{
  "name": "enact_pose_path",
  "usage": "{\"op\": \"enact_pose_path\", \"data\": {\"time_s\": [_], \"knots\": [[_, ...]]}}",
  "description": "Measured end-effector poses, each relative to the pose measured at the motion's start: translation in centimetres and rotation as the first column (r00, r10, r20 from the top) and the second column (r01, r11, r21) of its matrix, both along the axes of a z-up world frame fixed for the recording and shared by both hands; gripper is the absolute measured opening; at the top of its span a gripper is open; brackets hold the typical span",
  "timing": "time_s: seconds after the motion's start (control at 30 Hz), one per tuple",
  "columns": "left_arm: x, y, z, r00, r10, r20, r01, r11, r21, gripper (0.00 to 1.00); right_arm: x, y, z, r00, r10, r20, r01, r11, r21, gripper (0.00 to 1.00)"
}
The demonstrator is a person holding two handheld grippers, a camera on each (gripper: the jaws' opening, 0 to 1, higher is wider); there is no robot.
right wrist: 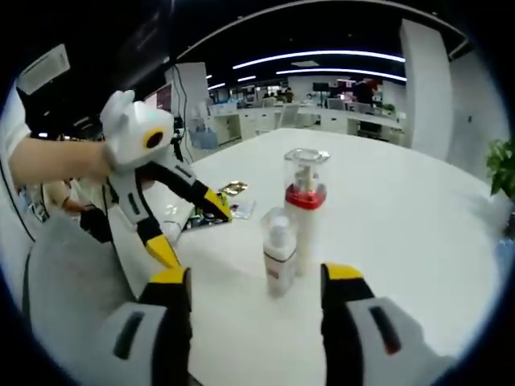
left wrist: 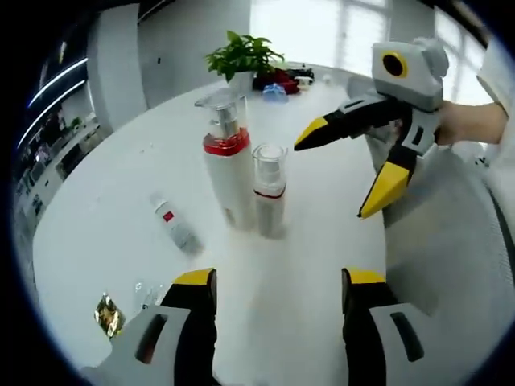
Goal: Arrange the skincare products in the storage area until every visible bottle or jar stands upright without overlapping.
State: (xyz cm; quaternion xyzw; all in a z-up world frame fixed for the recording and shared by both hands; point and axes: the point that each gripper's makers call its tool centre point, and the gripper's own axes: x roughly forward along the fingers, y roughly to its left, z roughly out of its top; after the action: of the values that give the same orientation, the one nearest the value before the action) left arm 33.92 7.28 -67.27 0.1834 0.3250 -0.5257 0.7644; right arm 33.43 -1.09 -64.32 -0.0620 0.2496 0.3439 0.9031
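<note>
On the white table (left wrist: 105, 233) we see a tall pump bottle (left wrist: 228, 165) with a red collar and clear cap standing upright, a shorter pump bottle (left wrist: 269, 189) just beside it and also upright, and a small tube-like bottle (left wrist: 173, 225) with a red label lying flat, apart from the pair. Our left gripper (left wrist: 278, 297) has its jaws wide apart with nothing between them, low and short of the bottles. Our right gripper (right wrist: 253, 297) is likewise spread and empty, facing the shorter bottle.

The chief risk, as we judge it, is the standing pair: they sit so close that a jaw closing on either could nudge the other over, and the tall bottle looks top-heavy. The lying bottle is slim and may roll or slip out when we pinch it, and standing it on a narrow base could fail.

We cannot tell whether the two upright bottles touch. The lying bottle's cap end is too blurred to read. Shiny sachets (left wrist: 109, 315) near the table edge are hard to identify, and clear items beside them are indistinct.
</note>
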Motion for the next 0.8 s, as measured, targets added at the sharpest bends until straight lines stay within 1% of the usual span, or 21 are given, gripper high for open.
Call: {"op": "enact_pose_path", "data": {"time_s": [0.17, 0.33, 0.4, 0.47, 0.53, 0.63, 0.67, 0.7, 0.73, 0.8], "knots": [[-0.8, 1.8, 0.6, 0.997, 0.076, 0.001, -0.076, 0.997, -0.023, 0.68, -0.5, -0.4, 0.1, 1.000, -0.012, -0.001, 0.012, 1.000, -0.006, 0.72], [-1.8, 3.8, 1.0, 0.988, 0.153, -0.001, -0.153, 0.987, -0.050, 0.72, -0.9, -0.9, 0.5, 1.000, -0.031, 0.000, 0.031, 0.999, 0.007, 0.75], [-1.9, 4.5, 1.3, 0.985, 0.172, 0.027, -0.170, 0.983, -0.067, 0.74, -1.1, -0.9, 0.7, 1.000, -0.029, 0.008, 0.029, 1.000, 0.005, 0.77], [-2.2, 5.3, 1.6, 0.980, 0.197, 0.030, -0.195, 0.978, -0.080, 0.76, -1.3, -1.1, 1.0, 0.999, -0.034, 0.015, 0.033, 0.999, 0.004, 0.79], [-2.4, 6.2, 1.8, 0.969, 0.245, 0.019, -0.242, 0.966, -0.095, 0.78, -1.6, -1.3, 1.2, 0.999, -0.039, 0.014, 0.039, 0.999, 0.009, 0.80], [-2.7, 7.4, 2.1, 0.958, 0.285, 0.017, -0.281, 0.954, -0.108, 0.80, -1.9, -1.5, 1.5, 0.999, -0.042, 0.022, 0.042, 0.999, 0.014, 0.81], [-2.9, 7.9, 2.2, 0.953, 0.303, 0.013, -0.299, 0.948, -0.112, 0.81, -1.8, -1.2, 2.2, 0.998, -0.050, 0.049, 0.047, 0.997, 0.053, 0.83], [-3.0, 8.2, 2.2, 0.949, 0.314, 0.008, -0.311, 0.943, -0.115, 0.82, -1.9, -1.1, 2.6, 0.997, -0.055, 0.056, 0.051, 0.996, 0.073, 0.85], [-3.2, 8.5, 2.3, 0.946, 0.324, 0.006, -0.321, 0.940, -0.118, 0.82, -2.0, -1.2, 2.8, 0.997, -0.059, 0.059, 0.054, 0.995, 0.078, 0.89], [-3.5, 9.2, 2.4, 0.939, 0.343, 0.004, -0.340, 0.932, -0.122, 0.84, -2.3, -1.1, 3.1, 0.996, -0.056, 0.064, 0.051, 0.996, 0.077, 0.90]]}}
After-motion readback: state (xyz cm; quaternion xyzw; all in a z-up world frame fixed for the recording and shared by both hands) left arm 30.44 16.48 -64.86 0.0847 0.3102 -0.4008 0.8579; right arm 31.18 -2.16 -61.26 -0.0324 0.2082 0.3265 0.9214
